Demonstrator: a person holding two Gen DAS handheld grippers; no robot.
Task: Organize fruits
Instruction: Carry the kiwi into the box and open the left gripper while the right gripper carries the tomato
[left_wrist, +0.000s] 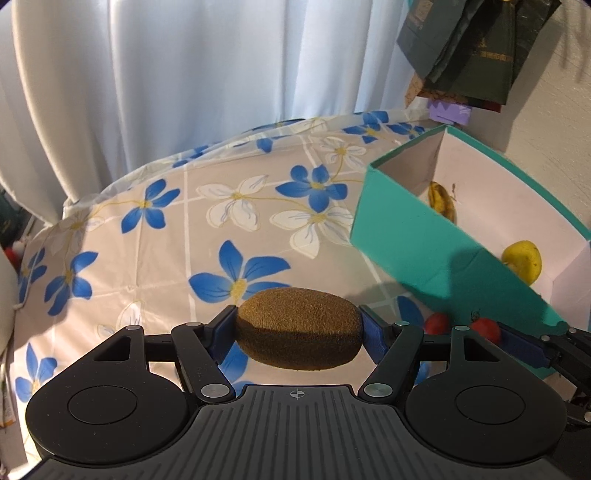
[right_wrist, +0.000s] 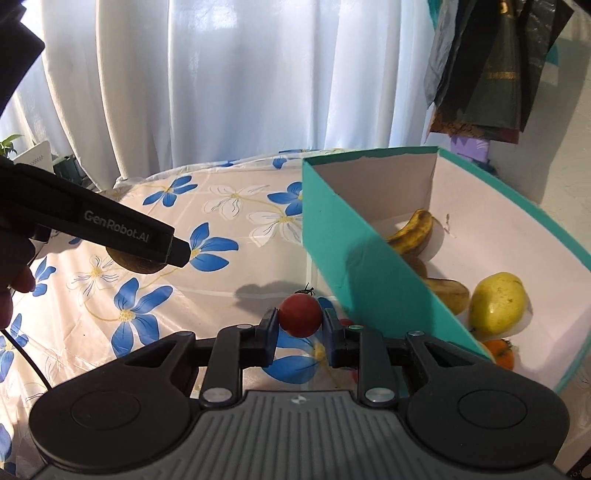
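Both grippers carry fruit that looks bound for the teal box, which stands at the right edge of the table, against the wall. To do this well, lift each fruit clear of the box's near wall, then lower it over a bare patch of the white floor before letting go; a drop from height would probably bruise or roll. Taking turns should keep the grippers from colliding over the box.

The left gripper is clamped on a kiwi held across its length, off the cloth and nearer the table's middle. The right gripper is clenched on a small tomato, just beside the box's near wall; a light squeeze seems enough for so soft a thing.

The right view shows the box holding bananas, a yellow fruit and an orange one. The left view hides the orange one but shows two red fruits by the box wall, one of them in the right gripper.
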